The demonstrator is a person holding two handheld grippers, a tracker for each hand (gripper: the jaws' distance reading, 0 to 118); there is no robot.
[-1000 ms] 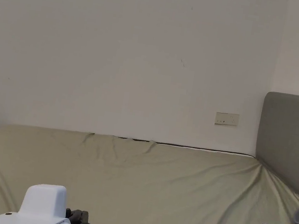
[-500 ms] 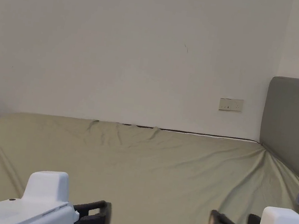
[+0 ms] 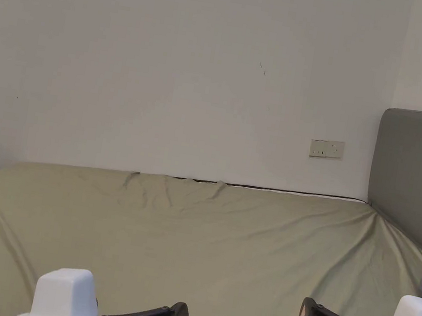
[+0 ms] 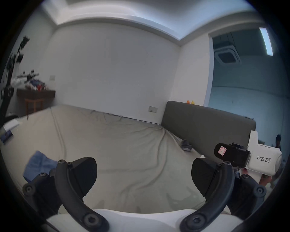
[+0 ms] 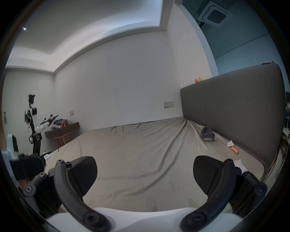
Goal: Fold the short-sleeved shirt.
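Nearest, the left gripper (image 4: 143, 175) and the right gripper (image 5: 145, 175) are hovering low over the near part of the bed, well apart from each other, both with jaws spread wide and grasping nothing. Between and beyond them the olive bed sheet (image 3: 221, 247) is lying bare and wrinkled, giving open room across its middle. The shirt (image 4: 38, 167), a blue crumpled heap, is sitting on the sheet just to the left of the left gripper; it is blurred and bunched, so which way its collar points and how its long axis runs cannot be told. Along the right edge the grey headboard (image 3: 417, 182) is standing upright, with a small grey basket (image 5: 207, 136) on the sheet beside it. At the far edge the sheet is meeting the white wall (image 3: 193, 74), which is carrying a socket plate (image 3: 327, 148)
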